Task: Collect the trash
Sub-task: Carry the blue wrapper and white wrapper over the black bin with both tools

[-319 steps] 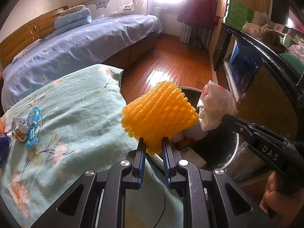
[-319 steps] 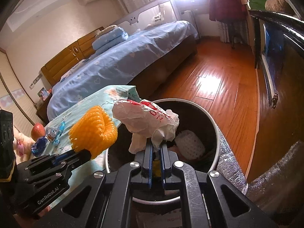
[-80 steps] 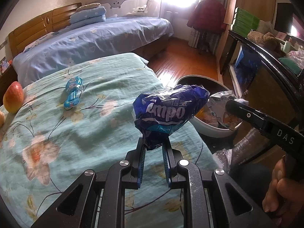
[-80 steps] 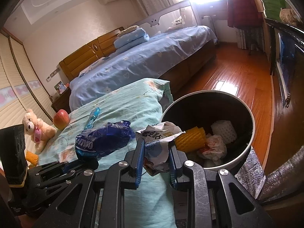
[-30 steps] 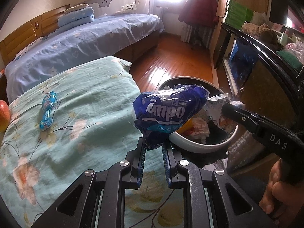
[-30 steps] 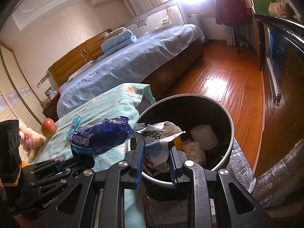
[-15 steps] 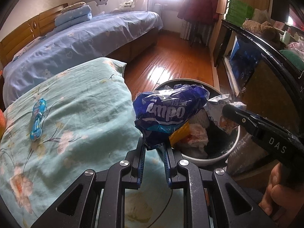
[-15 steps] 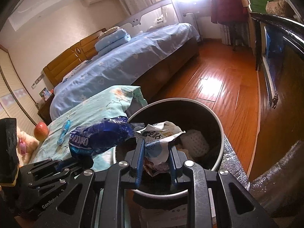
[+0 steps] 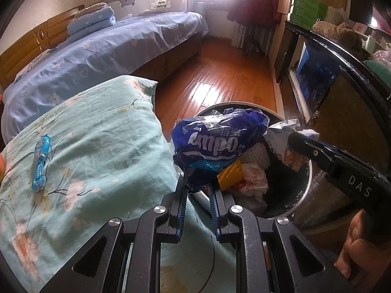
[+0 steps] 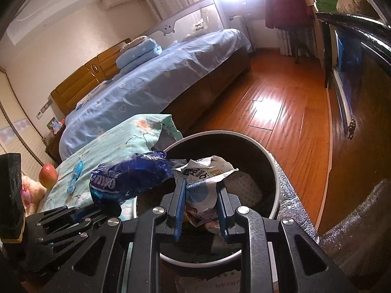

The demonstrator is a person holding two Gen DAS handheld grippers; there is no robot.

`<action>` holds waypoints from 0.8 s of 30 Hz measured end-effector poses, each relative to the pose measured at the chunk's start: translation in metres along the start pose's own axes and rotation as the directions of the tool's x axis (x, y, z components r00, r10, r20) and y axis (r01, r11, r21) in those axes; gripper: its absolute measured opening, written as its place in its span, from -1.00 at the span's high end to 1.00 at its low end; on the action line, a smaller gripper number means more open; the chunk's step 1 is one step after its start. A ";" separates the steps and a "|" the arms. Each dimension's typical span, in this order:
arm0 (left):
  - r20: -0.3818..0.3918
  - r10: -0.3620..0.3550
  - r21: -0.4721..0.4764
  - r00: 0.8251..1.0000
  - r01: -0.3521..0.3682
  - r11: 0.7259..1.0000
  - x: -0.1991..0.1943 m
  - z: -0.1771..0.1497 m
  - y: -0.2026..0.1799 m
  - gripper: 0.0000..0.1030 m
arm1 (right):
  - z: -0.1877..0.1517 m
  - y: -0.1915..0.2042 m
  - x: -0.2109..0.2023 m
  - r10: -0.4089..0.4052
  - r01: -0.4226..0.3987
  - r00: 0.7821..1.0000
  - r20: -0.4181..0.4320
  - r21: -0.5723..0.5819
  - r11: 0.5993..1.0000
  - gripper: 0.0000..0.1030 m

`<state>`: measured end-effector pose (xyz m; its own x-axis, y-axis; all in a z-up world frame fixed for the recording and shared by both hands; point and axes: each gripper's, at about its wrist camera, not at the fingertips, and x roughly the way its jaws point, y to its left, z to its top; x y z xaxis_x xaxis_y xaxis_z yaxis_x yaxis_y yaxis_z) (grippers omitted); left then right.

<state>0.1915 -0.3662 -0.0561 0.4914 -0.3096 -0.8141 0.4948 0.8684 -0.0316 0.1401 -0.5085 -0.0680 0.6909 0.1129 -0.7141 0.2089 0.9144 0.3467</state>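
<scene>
A bedroom with a wood floor (image 9: 227,73): a blue bed (image 9: 102,48) runs from 9 toward 12 o'clock in the left wrist view, and a dark cabinet (image 9: 347,102) fills the 3 o'clock side. Nearer, a teal floral quilt (image 9: 85,146) spreads from 7 to 10 o'clock, its corner ending just beside the bin (image 10: 273,161). The round, dark bin stands on the floor between quilt and cabinet, with open floor beyond it toward 12 o'clock. It already holds a white foam net (image 10: 244,188), a yellow foam piece (image 9: 231,174) and crumpled white plastic (image 9: 253,178).

The left gripper (image 9: 198,195) is clamped on the lower end of a blue wrapper (image 9: 217,144), which hangs over the bin's near rim. Its long axis slants up toward 2 o'clock, lettering facing the camera. The right gripper (image 10: 200,190) reaches in level from 3 o'clock in the left view, over the bin's mouth, its fingers closed on a crumpled white packet (image 10: 205,175). The packet's top flares toward 12 o'clock above the fingers. The right hand (image 9: 356,249) shows at 4 o'clock.

A small blue packet (image 9: 40,164) lies on the quilt at 9 o'clock, long axis toward 12. An apple (image 10: 48,172) sits farther back in the right view.
</scene>
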 end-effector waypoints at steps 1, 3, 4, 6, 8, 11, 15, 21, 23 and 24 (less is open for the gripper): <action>-0.001 0.001 0.001 1.000 -0.001 1.000 0.001 0.000 -0.001 0.68 | 0.000 0.000 0.000 -0.001 0.001 1.000 0.000 0.001 1.000 0.54; -0.001 0.000 0.003 1.000 0.000 1.000 0.001 0.003 -0.002 0.68 | 0.002 -0.001 0.001 -0.001 0.001 1.000 0.000 0.002 1.000 0.54; -0.001 0.001 0.004 1.000 -0.001 1.000 0.002 0.003 -0.003 0.68 | 0.002 -0.001 0.002 -0.003 0.003 1.000 -0.001 0.002 1.000 0.54; -0.002 0.002 0.006 1.000 -0.002 1.000 0.002 0.004 -0.004 0.68 | 0.002 -0.002 0.003 -0.003 0.003 1.000 -0.002 0.005 1.000 0.54; -0.003 0.002 0.007 1.000 -0.002 1.000 0.003 0.005 -0.004 0.68 | 0.003 -0.004 0.003 -0.006 0.006 1.000 -0.003 0.007 1.000 0.54; -0.003 0.003 0.008 1.000 -0.003 1.000 0.003 0.007 -0.004 0.68 | 0.004 -0.006 0.004 -0.008 0.008 1.000 -0.004 0.012 1.000 0.54; -0.003 0.004 0.010 1.000 -0.004 1.000 0.004 0.008 -0.005 0.68 | 0.007 -0.008 0.005 -0.009 0.009 1.000 -0.006 0.013 1.000 0.54; -0.006 0.008 0.011 1.000 -0.008 1.000 0.008 0.011 -0.008 0.68 | 0.010 -0.009 0.005 -0.010 0.010 1.000 -0.004 0.013 1.000 0.54; -0.008 0.007 0.011 1.000 -0.007 1.000 0.009 0.011 -0.008 0.68 | 0.010 -0.009 0.005 -0.010 0.010 1.000 -0.004 0.013 1.000 0.54; -0.009 0.007 0.010 1.000 -0.007 1.000 0.010 0.012 -0.009 0.68 | 0.010 -0.009 0.005 -0.011 0.011 1.000 -0.005 0.012 1.000 0.54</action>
<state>0.2005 -0.3813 -0.0573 0.4883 -0.2994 -0.8197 0.4982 0.8669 -0.0199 0.1490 -0.5202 -0.0687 0.6854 0.1047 -0.7206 0.2251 0.9107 0.3464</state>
